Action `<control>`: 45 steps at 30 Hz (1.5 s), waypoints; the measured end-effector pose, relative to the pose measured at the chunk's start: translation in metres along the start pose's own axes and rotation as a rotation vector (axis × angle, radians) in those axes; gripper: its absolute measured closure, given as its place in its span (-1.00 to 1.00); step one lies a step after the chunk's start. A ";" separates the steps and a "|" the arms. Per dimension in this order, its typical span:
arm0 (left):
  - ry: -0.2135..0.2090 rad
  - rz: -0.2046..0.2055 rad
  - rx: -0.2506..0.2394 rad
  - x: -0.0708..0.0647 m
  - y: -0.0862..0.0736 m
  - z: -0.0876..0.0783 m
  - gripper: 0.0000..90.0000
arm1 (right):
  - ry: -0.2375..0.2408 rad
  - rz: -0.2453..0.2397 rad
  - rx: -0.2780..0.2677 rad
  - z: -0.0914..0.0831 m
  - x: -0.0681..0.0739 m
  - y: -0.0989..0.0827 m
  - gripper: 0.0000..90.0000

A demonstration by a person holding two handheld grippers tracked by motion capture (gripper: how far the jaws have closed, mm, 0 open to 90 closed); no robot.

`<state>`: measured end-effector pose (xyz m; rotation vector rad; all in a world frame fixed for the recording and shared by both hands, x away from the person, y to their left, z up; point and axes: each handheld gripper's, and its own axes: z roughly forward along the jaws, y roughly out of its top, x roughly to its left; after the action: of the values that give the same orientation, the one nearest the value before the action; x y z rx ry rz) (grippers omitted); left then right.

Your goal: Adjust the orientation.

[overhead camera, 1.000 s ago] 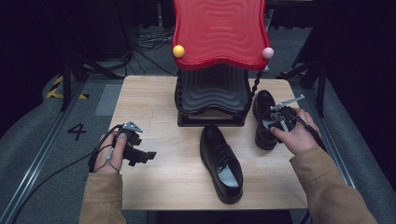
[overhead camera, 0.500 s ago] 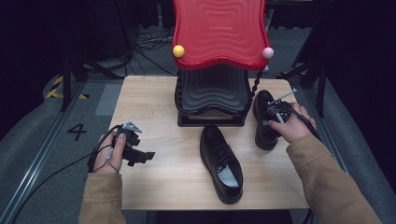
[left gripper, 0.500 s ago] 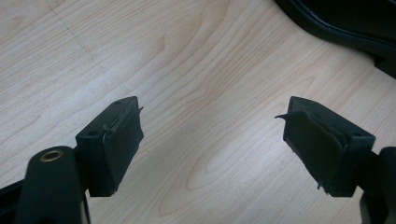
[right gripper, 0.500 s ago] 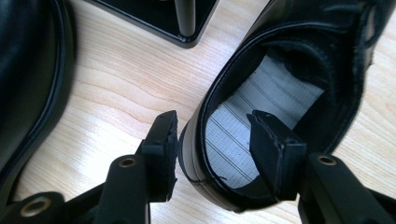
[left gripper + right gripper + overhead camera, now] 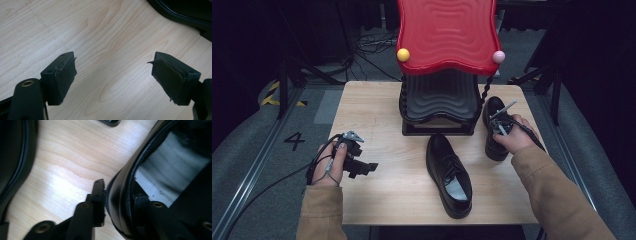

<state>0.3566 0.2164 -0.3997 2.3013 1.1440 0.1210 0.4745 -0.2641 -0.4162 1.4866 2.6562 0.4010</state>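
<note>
The right forearm is stretched out over the table's right side, hand tipped down onto the far black shoe (image 5: 495, 131) beside the red-topped rack (image 5: 446, 37). The right gripper (image 5: 117, 197) has just been closing, and the shoe's side wall is pinched between its jaws, one pad outside, one inside on the grey insole. The left gripper (image 5: 354, 161) is rested low on the wooden table (image 5: 377, 200), jaws spread wide, nothing gripped. The second shoe (image 5: 449, 174) is left lying mid-table.

Left gripper (image 5: 362, 167) lies low in the left hand (image 5: 328, 165), jaws wide apart; right gripper (image 5: 117, 202), in the right hand (image 5: 512, 139), jaws just closing, clamped with one jaw each side of a wall.
</note>
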 end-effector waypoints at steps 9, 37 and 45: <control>-0.001 -0.006 -0.008 0.001 -0.001 -0.001 -0.55 | 0.060 -0.007 -0.010 -0.001 -0.009 -0.002 0.83; -0.009 -0.007 -0.007 0.000 0.000 -0.002 -0.55 | 0.089 -0.279 -0.059 -0.068 0.064 -0.091 0.76; -0.004 -0.004 -0.004 -0.001 0.001 -0.001 -0.55 | 0.106 -0.345 -0.048 -0.066 0.091 -0.114 0.74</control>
<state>0.3561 0.2153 -0.3984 2.2943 1.1451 0.1171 0.3201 -0.2564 -0.3762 0.9899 2.8856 0.5209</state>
